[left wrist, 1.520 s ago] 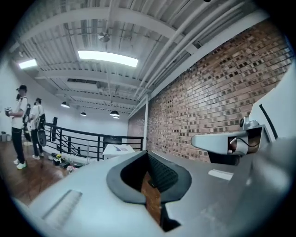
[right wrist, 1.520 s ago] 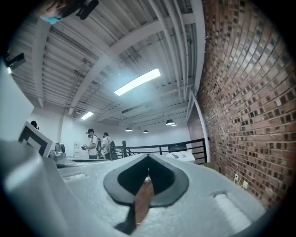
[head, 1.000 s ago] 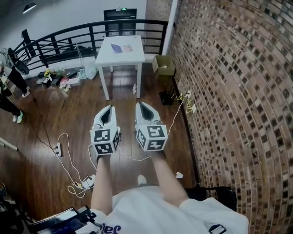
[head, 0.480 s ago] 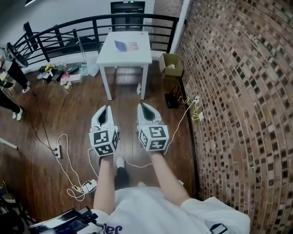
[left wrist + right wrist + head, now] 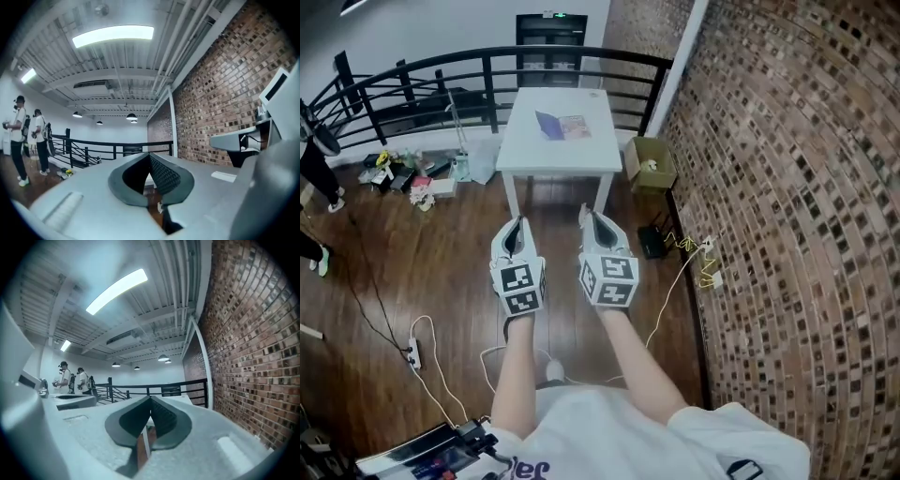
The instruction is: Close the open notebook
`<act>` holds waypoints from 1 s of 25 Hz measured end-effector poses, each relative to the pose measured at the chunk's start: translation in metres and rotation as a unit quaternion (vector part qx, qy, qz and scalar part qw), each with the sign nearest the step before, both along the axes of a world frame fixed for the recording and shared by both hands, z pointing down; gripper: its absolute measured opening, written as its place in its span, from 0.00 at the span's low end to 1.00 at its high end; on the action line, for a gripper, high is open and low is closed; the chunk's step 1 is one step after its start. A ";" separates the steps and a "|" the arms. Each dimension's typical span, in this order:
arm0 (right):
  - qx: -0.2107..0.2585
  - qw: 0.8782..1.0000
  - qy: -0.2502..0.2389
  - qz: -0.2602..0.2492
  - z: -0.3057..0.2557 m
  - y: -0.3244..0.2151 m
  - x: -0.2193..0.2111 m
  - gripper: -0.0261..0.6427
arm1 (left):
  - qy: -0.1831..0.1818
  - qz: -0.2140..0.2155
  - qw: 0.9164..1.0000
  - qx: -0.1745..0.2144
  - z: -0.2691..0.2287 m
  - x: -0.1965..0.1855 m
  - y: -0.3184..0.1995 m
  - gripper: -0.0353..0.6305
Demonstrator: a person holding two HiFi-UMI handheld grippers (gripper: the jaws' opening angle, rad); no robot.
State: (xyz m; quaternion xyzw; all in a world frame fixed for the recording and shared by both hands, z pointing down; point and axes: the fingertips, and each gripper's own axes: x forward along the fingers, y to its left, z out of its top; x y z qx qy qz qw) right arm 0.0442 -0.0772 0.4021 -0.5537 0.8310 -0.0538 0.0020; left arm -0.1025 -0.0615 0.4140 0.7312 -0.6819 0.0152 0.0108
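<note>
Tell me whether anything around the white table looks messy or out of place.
Yes. A notebook lies open on the white table. On the floor left of it, a heap of small clutter sits by the railing, and loose white cables snake across the wood, a possible trip hazard.

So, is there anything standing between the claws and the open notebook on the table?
Nothing visible does. The notebook lies open on the white table, with bare tabletop on its near side. The left claw and right claw are both shut and empty, and seem short of the table, over open floor.
</note>
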 end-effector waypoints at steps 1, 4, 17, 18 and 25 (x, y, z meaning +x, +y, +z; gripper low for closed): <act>0.000 1.000 -0.005 0.007 -0.002 -0.014 -0.007 0.02 | 0.019 0.000 1.000 0.002 -0.003 -0.010 -0.015 0.06; 0.000 1.000 -0.002 0.022 -0.003 -0.052 -0.023 0.02 | 0.066 0.005 0.998 -0.008 -0.002 -0.029 -0.058 0.06; 0.013 1.000 0.023 0.004 0.019 -0.242 -0.014 0.02 | 0.034 0.020 0.999 -0.026 0.014 -0.022 -0.244 0.06; 0.015 1.000 0.020 0.001 0.017 -0.261 -0.010 0.02 | 0.031 0.025 0.999 -0.021 0.011 -0.018 -0.261 0.06; 0.040 0.998 0.033 -0.021 -0.003 -0.397 0.025 0.02 | 0.016 0.003 1.000 0.012 -0.012 0.009 -0.379 0.07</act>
